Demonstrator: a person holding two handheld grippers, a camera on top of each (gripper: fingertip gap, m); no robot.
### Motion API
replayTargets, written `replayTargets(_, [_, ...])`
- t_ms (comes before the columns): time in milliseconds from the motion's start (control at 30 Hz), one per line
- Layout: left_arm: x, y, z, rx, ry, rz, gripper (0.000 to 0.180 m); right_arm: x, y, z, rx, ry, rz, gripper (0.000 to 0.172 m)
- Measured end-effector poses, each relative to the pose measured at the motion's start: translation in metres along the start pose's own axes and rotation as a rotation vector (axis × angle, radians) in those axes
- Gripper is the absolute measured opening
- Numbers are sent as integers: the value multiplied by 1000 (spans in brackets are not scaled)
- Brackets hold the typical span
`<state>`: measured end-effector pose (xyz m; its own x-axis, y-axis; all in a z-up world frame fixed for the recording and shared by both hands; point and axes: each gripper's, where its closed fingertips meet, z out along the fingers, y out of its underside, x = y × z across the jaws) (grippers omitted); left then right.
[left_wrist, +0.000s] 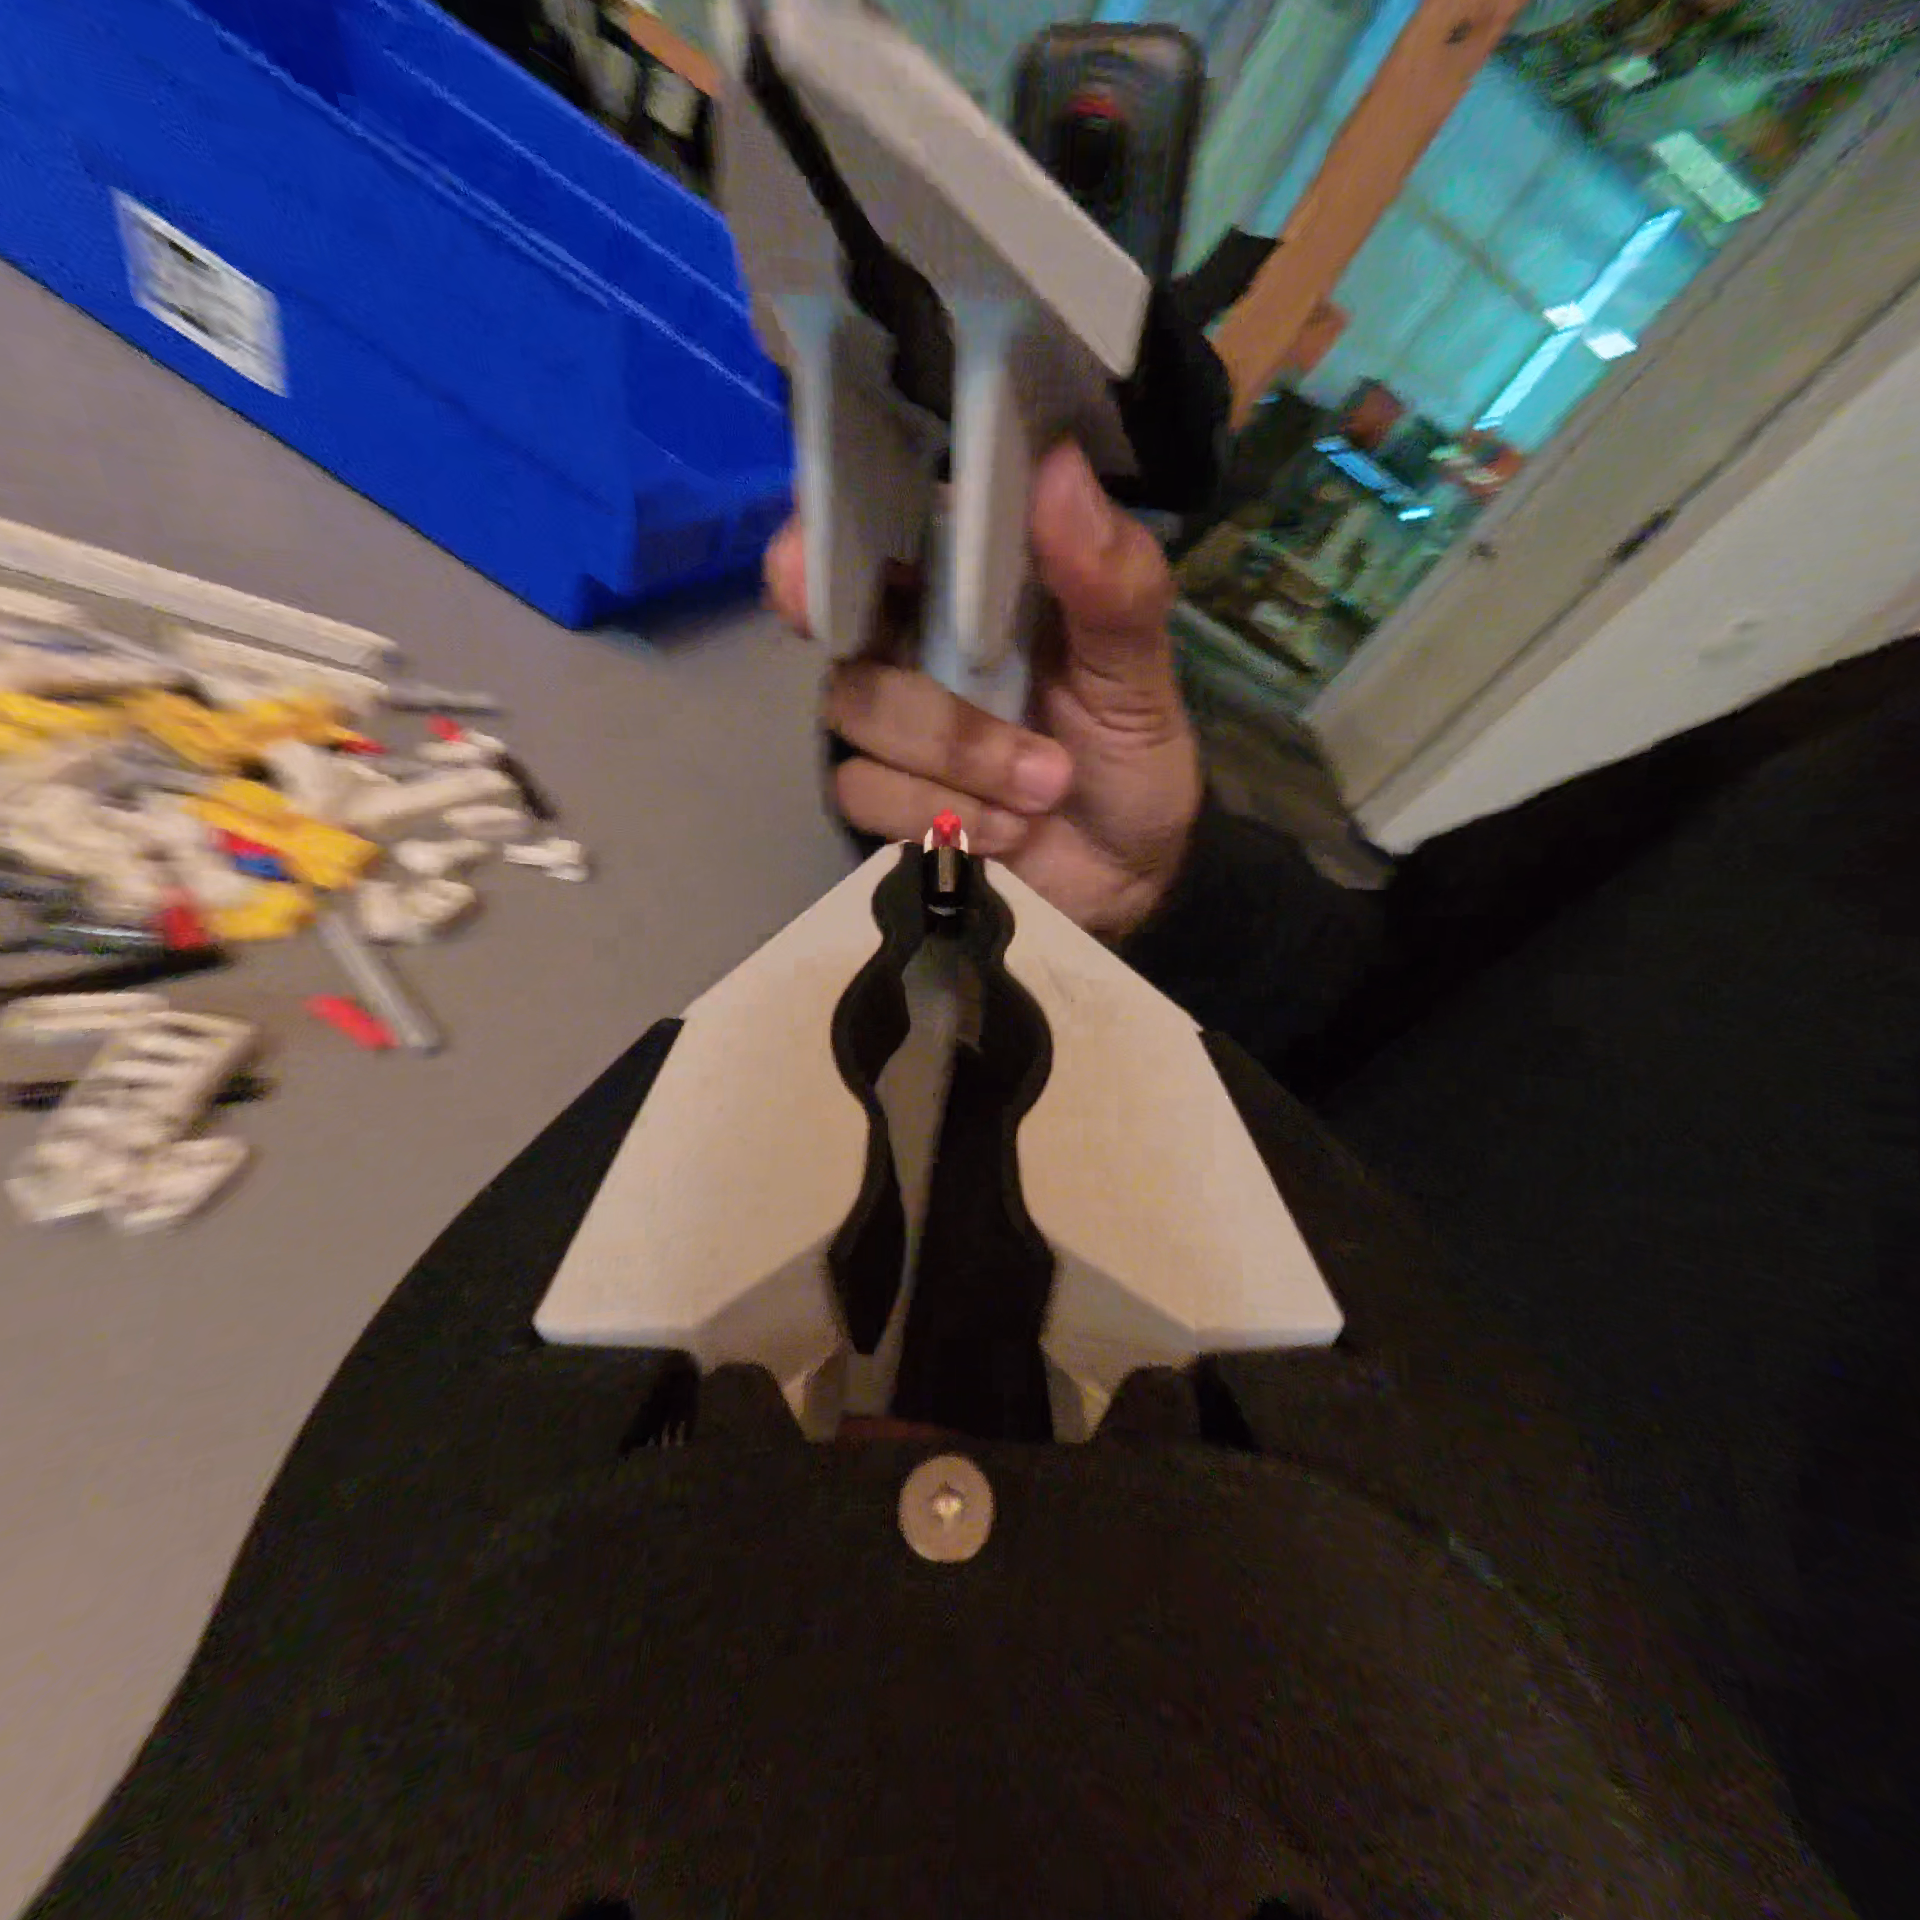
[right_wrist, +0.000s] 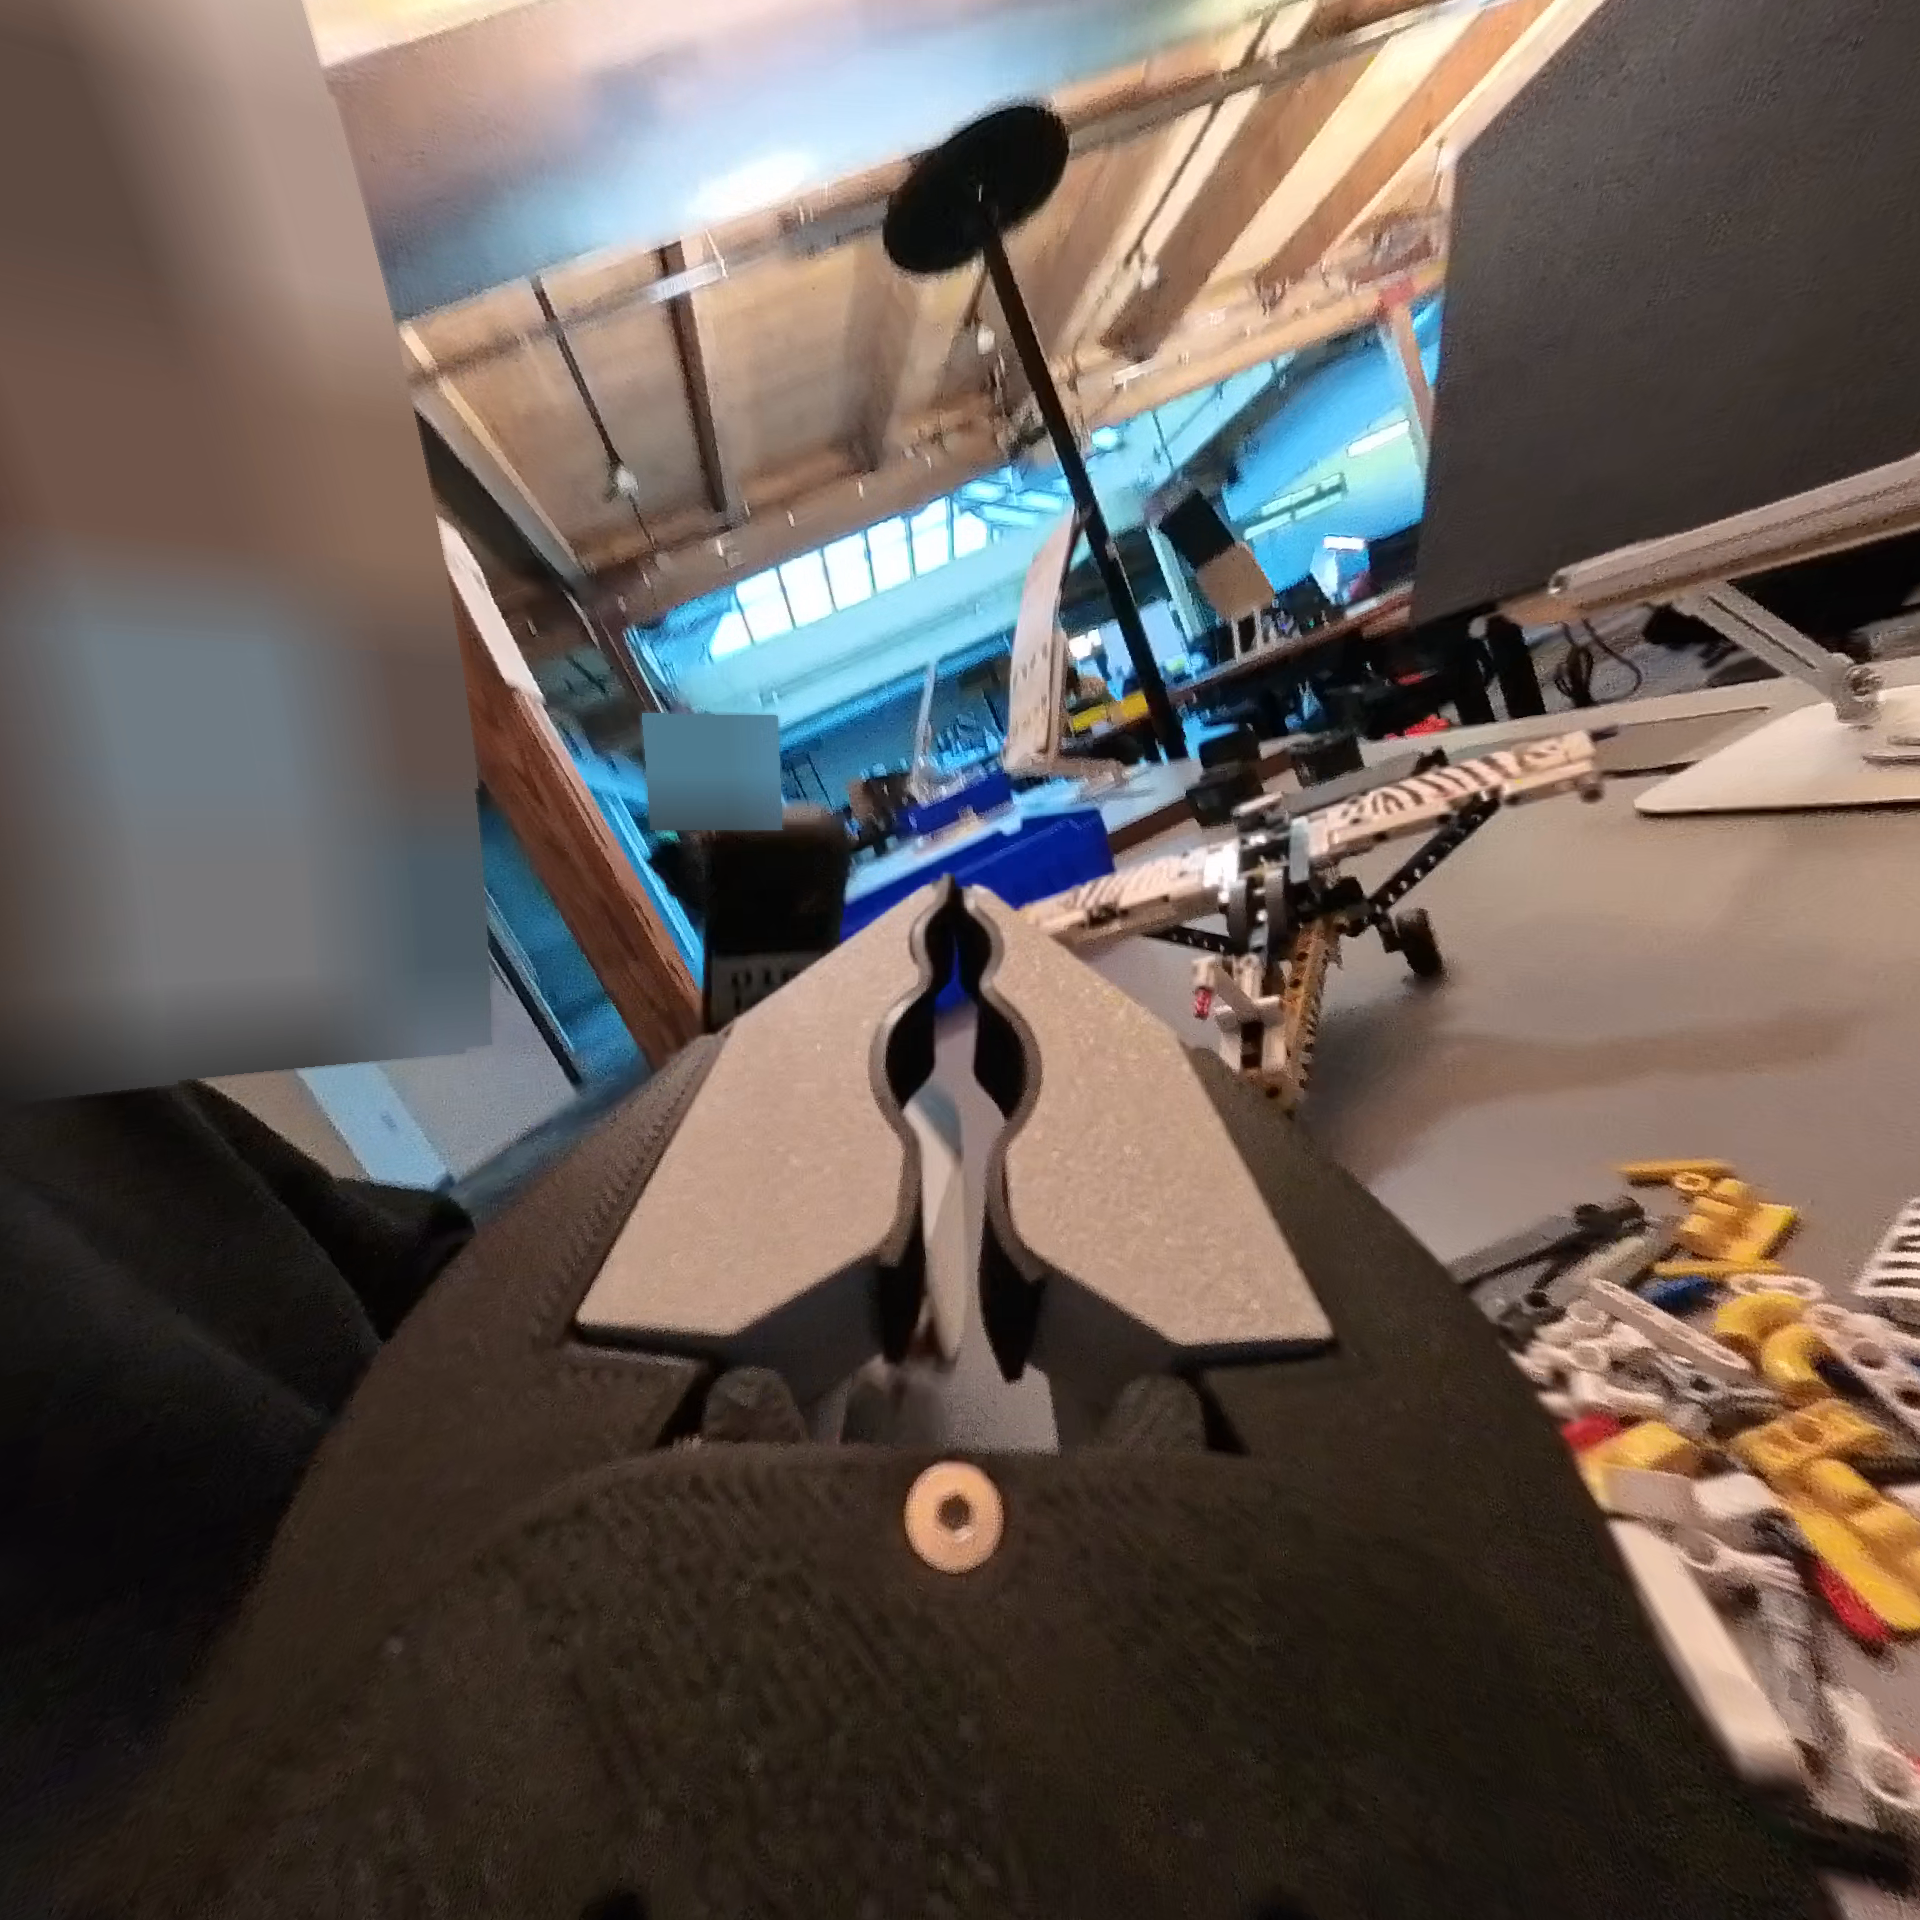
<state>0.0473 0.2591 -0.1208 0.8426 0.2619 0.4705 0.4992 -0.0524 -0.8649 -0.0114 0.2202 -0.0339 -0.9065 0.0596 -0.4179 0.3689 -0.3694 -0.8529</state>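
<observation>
1. Left gripper (left_wrist: 943, 857) was closed narrow on a small pin-like piece (left_wrist: 943, 844), red-tipped with a grey shaft, pinched at the fingertips and poking out past them.
2. Just beyond the piece was a person's hand (left_wrist: 1023, 758) gripping the grey handle of the right gripper (left_wrist: 935, 343), seen blurred from the side, fingers pointing up.
3. Right gripper (right_wrist: 951, 902), in its own view, had its tips together with nothing between them, raised above the table.
4. Grey table (left_wrist: 582, 935) carried a loose pile of white, yellow, red and black building parts (left_wrist: 208, 852), to the left of the left gripper and well apart from it.
5. Blue bin (left_wrist: 416, 291) with a white label stood at the back of the table.
6. Right view showed a half-built striped model (right_wrist: 1320, 862) standing on the table, near the right gripper's tips but apart; monitor stand (right_wrist: 1787, 758) behind it.
</observation>
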Motion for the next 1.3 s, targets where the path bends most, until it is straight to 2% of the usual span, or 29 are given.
replayTargets(67, [-21, -10, -18, 9, -103, 37, 8, -2, 5, -1, -71, -13, -36, 0])
replayTargets(133, [-31, -15, -32, 41, -124, 23, 7, 0, 19, -1, -163, -47, -50, 0])
replayTargets(233, [-34, -18, -43, 45, -144, 42, 7, 9, 52, 3, -342, -33, -73, 24])
replayTargets(267, [-34, -20, -45, 43, -148, 53, 7, 9, 60, 4, -373, -33, -90, 24])
replayTargets(433, [-31, -19, -50, 11, -162, 89, 7, -5, 69, 12, -380, -102, -104, 19])
replayTargets(567, [-27, -16, -51, -5, -138, 87, 7, -10, 77, 13, -415, -130, -175, 12])
replayTargets(633, [-25, -15, -52, -11, -123, 82, 7, -14, 79, 13, -422, -153, -175, 5])
replayTargets(767, [-22, -13, -53, -12, -83, 69, 7, -14, 80, 11, -432, -166, -170, 2])
replayTargets(1000, [-15, -30, -59, 144, 46, -46, 7, -15, 68, 12, -371, -181, -85, 1])
replayTargets(1133, [-15, -38, -64, 226, 72, -48, 6, -16, 67, 13, -355, -195, -30, 1])
replayTargets(1300, [-17, -38, -66, 231, 78, -49, 6, -14, 69, 14, -348, -199, 1, 1])
